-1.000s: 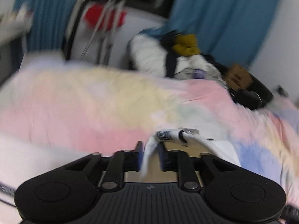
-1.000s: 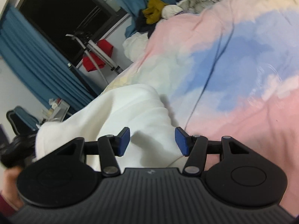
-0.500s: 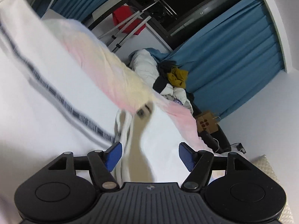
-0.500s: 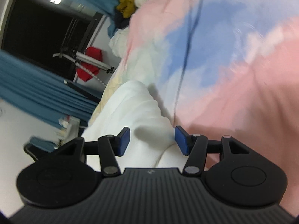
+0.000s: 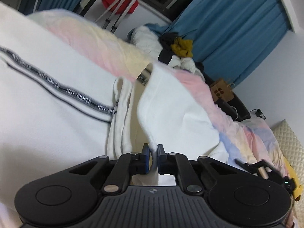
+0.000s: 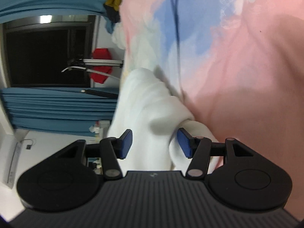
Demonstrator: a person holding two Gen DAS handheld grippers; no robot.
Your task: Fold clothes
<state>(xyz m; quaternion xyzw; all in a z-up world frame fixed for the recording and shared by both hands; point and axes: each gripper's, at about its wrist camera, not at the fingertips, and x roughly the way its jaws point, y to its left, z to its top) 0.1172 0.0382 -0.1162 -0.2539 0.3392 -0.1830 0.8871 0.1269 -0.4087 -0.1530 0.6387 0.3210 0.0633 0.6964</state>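
Observation:
A white garment [image 5: 57, 114] with a dark "NOT SIMPLE" printed stripe [image 5: 57, 86] lies on the pastel bedspread [image 5: 106, 47]. My left gripper [image 5: 153, 155] is shut on a ribbed white edge of the garment [image 5: 152, 140], which rises from between the pads. In the right wrist view the same white cloth [image 6: 146, 110] bunches between the open pads of my right gripper [image 6: 154, 142]; the pads stand apart on either side of the cloth without pinching it. The right view is rolled sideways.
The pink, blue and yellow bedspread [image 6: 237, 66] fills the right view. A pile of clothes [image 5: 178, 45] lies at the bed's far end before blue curtains [image 5: 237, 28]. A drying rack with a red item [image 6: 100, 64] stands by the dark window. A cardboard box [image 5: 221, 92] sits at right.
My left gripper was open half a second ago and has shut on the garment's white edge. My right gripper has stayed open and rolled further sideways over the cloth.

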